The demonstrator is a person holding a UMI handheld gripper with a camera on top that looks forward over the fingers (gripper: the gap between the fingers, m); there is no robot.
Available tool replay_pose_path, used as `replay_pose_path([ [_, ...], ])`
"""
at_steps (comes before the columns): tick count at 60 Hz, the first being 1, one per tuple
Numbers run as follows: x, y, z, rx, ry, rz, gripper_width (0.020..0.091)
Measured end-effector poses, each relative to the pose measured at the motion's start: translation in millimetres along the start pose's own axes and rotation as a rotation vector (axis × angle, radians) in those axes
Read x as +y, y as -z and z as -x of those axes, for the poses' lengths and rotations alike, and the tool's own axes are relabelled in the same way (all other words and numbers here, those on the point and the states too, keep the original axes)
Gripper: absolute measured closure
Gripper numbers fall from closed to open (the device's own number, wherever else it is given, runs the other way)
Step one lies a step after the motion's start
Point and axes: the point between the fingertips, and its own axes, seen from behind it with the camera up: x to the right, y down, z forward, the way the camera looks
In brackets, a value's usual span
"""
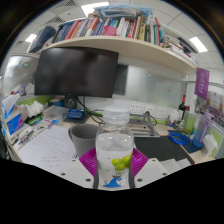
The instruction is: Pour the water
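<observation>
On the left of the table (pixel 45 150) a dark monitor (pixel 76 72) stands, with a grey cup (pixel 84 138) just ahead of the tongs (pixel 115 163). The tongs are clamped narrow on a clear water bottle (pixel 117 146), upright, both pads (pixel 90 161) pressing its sides. Above, a bookshelf (pixel 120 30) runs rightward.

Clear plastic bottle (pixel 117 150) held upright between jaws, white cap on, water seen inside. Grey cup (pixel 84 138) set upright on desk just beside it.
</observation>
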Motion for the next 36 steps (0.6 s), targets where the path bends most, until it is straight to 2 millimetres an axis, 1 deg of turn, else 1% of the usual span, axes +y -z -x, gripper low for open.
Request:
replay_pose_path([
  [7, -19, 2, -30, 0.046, 0.125, 0.036, 0.0699],
  [13, -31, -8, -60, 0.078, 0.364, 0.091, 0.0698],
  [19, -48, -25, -76, 0.091, 0.631, 0.099, 0.07],
  [23, -58, -34, -79, 0.096, 0.849, 0.105, 0.0698],
  [27, -69, -41, -78, 0.077, 1.037, 0.091, 0.0698],
  [30, -76, -46, -72, 0.067, 1.151, 0.076, 0.0699],
  [34, -76, -55, -68, 0.059, 1.311, 0.093, 0.0701],
  [36, -77, -58, -70, 0.055, 1.386, 0.112, 0.0699],
])
